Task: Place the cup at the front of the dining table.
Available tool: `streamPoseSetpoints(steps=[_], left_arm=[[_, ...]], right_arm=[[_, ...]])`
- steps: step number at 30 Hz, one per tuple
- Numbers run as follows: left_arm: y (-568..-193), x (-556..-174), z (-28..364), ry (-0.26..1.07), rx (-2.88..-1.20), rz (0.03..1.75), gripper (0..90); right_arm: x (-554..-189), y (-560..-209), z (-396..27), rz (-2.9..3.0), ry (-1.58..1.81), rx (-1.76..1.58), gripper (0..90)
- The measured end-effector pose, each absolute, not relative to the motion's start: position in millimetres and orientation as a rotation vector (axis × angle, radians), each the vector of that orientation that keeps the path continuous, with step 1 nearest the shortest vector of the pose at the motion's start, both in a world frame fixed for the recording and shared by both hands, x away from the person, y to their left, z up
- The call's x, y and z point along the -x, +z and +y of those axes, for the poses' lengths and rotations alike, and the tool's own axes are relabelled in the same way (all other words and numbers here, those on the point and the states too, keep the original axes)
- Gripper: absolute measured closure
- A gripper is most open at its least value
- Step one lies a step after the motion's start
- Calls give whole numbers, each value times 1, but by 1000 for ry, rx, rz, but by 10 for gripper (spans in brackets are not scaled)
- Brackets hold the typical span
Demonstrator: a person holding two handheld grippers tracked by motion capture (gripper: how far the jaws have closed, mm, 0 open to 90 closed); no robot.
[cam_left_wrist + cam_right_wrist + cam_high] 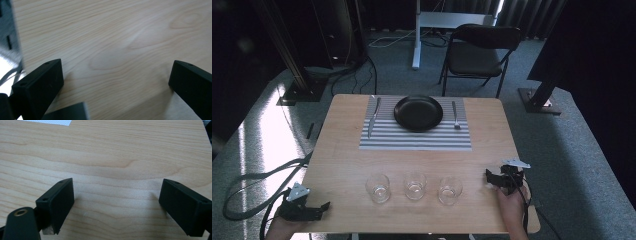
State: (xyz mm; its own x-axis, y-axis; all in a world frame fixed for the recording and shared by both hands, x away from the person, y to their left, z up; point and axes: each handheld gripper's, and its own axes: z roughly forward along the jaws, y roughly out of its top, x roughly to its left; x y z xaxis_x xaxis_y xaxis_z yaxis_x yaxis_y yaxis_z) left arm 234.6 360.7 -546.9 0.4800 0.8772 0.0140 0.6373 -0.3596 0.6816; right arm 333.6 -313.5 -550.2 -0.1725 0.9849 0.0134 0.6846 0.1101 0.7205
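A black plate (418, 113) sits on a striped placemat (415, 137) at the far side of the wooden table (347, 160). A knife (373, 117) lies left of the plate and a fork (455, 115) right of it. Three clear glasses stand in a row near the front: left (378, 187), middle (415, 185), right (449, 190). My left gripper (319, 207) rests at the front left corner, open, with bare wood between its jaws (116, 75). My right gripper (492, 179) rests near the front right edge, open over bare wood (116, 195).
A black folding chair (479, 52) stands beyond the table, beside a white desk leg (416, 35). Cables (257, 185) trail on the grey carpet at the left. Dark stands (297, 75) flank the table.
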Motion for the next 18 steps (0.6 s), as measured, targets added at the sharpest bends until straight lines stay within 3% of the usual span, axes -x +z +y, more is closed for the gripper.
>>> streamPoseSetpoints(steps=[18], left_arm=[[-546,-233,361,504,-2119,1253,1]], right_arm=[[-333,-550,-314,1917,828,-1619,122]])
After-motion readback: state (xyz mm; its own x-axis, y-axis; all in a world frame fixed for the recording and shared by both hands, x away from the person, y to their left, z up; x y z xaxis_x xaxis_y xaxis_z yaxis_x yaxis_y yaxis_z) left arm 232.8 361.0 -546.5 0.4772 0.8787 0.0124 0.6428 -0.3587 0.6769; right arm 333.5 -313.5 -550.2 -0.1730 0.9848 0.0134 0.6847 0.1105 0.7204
